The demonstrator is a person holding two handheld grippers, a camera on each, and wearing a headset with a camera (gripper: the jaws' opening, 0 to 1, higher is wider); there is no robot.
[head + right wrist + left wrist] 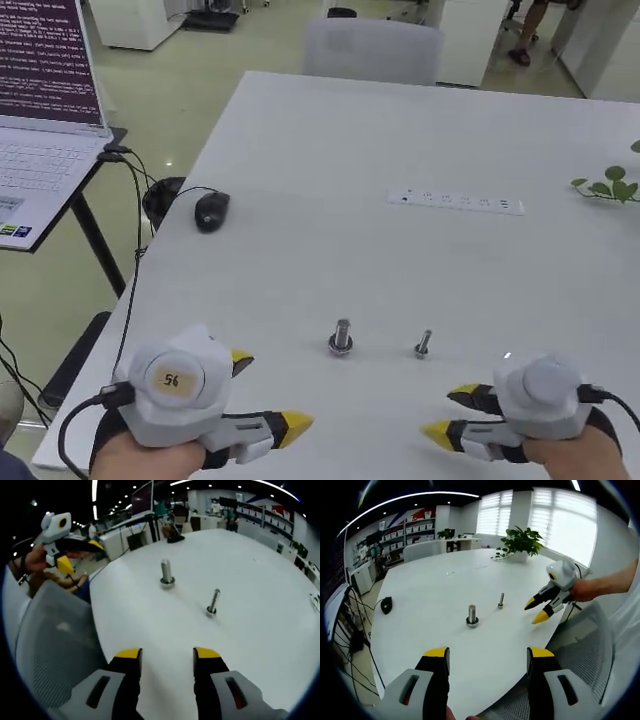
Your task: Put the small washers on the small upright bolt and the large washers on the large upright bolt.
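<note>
Nearest the person, the left gripper [268, 392] and right gripper [449, 412] hovered low over the near edge of the table [365, 430], jaws spread wide and empty, tips pointing toward each other. Just beyond stood the large bolt [341, 335] and, right of it, the small bolt [423, 343], both upright, each with a ring [167, 584] at its foot that may have been a washer. So the task looked either finished or unstarted; any next move called for finding a loose washer first.

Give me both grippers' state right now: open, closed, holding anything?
Left gripper: open, nothing between its fingers.
Right gripper: open, nothing between its fingers.
</note>
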